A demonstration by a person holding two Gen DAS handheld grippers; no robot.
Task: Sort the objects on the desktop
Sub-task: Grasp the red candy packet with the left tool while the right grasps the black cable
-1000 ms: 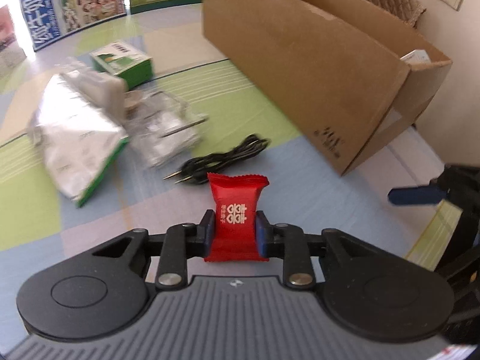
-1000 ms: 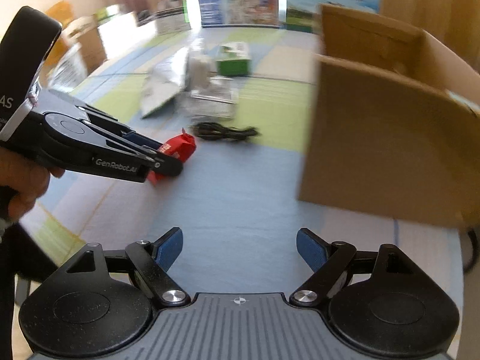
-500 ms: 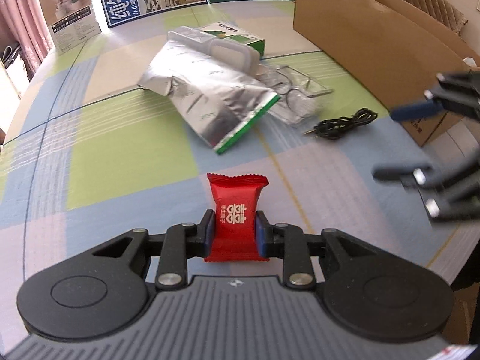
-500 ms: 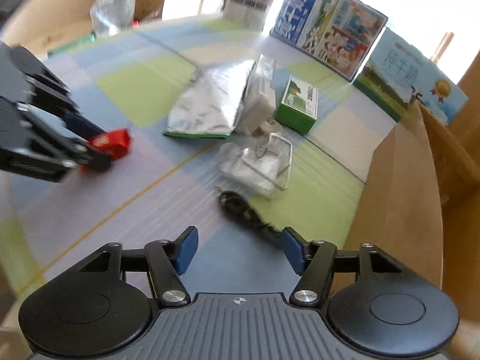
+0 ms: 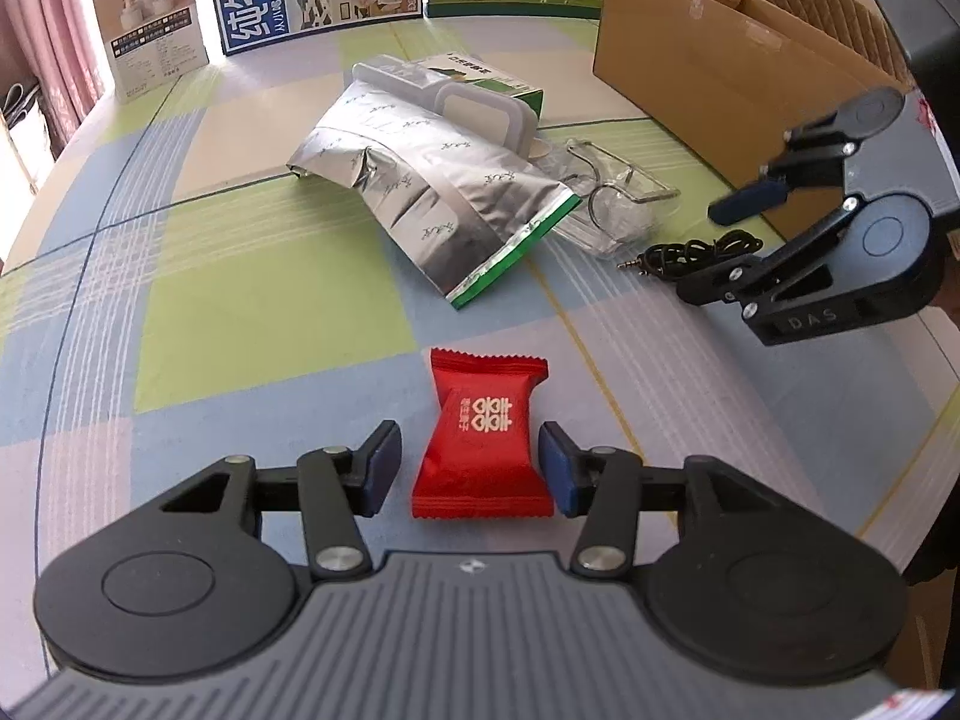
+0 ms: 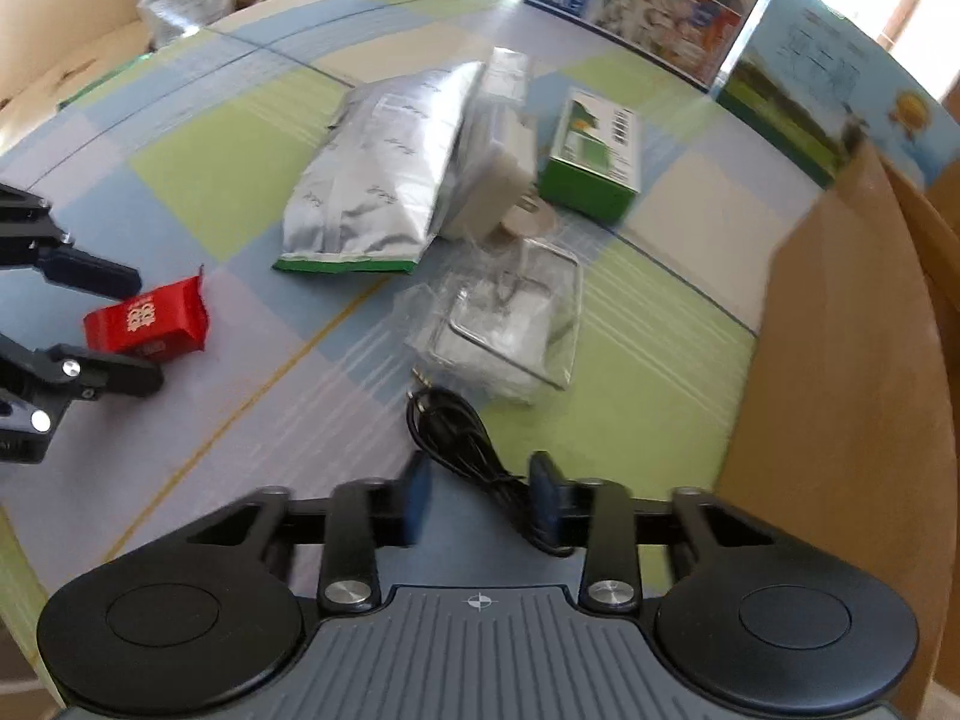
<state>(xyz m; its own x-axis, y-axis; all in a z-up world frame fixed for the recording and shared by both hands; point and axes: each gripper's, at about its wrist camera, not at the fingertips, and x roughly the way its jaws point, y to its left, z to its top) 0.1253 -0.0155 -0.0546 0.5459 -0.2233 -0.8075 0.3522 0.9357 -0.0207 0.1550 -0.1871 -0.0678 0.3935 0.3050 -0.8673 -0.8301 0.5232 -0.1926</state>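
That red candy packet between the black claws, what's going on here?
A person is sorting things on a table with two handheld claws. The left claw stands open around the red candy packet, which lies on the checked tablecloth. The right claw is open around the black audio cable, beside the cardboard box.

Black left gripper [image 5: 468,468], blue pads [image 5: 378,468], silver screws, possibly "DAS" lettering.
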